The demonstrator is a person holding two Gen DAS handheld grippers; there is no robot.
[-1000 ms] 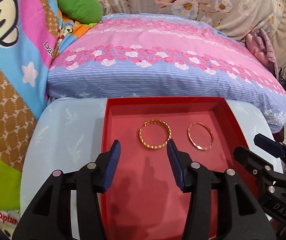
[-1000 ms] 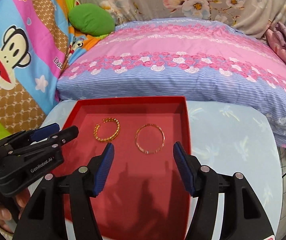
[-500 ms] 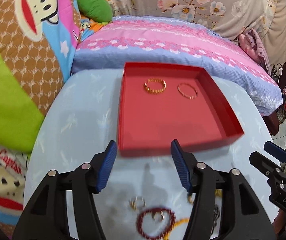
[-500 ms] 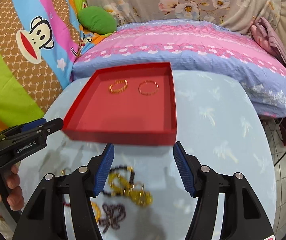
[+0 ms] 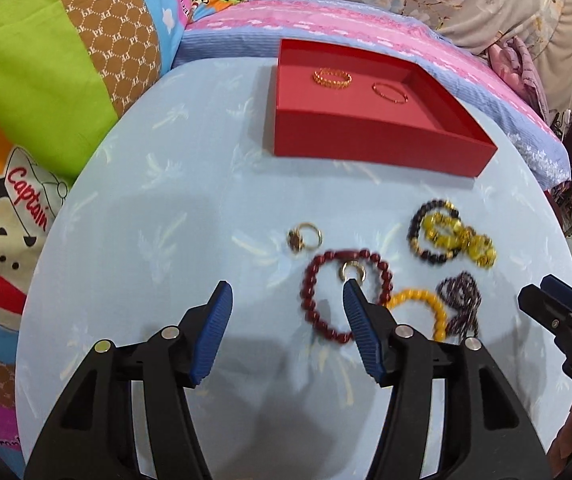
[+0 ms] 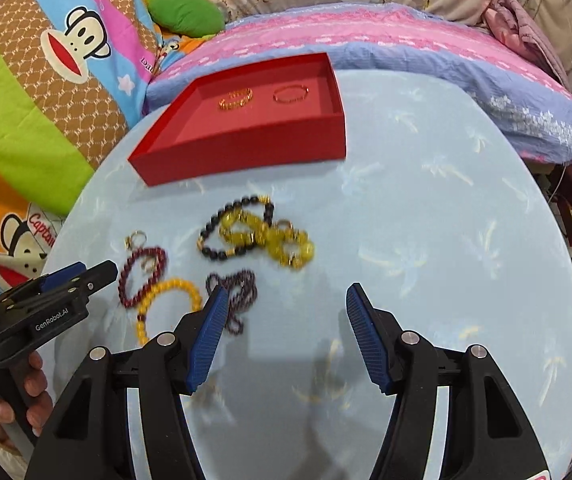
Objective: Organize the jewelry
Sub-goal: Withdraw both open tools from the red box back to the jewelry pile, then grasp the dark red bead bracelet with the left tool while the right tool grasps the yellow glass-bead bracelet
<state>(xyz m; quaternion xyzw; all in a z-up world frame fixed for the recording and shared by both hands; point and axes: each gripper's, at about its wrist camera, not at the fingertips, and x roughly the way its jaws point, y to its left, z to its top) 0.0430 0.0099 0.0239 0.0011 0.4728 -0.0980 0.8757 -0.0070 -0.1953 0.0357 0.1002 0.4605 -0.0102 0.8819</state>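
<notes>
Both grippers have pulled back from the tray (image 5: 378,146); your fingers (image 5: 211,334) spread empty, ready for the beads (image 5: 344,296) mid-frame.

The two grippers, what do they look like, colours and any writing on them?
Both are black plastic with ribbed blue pads and silver rivets. The left gripper carries white "GenRobot.AI" lettering on its side, seen from the right wrist view. The right gripper shows white letters "DA", the rest cut off.
</notes>
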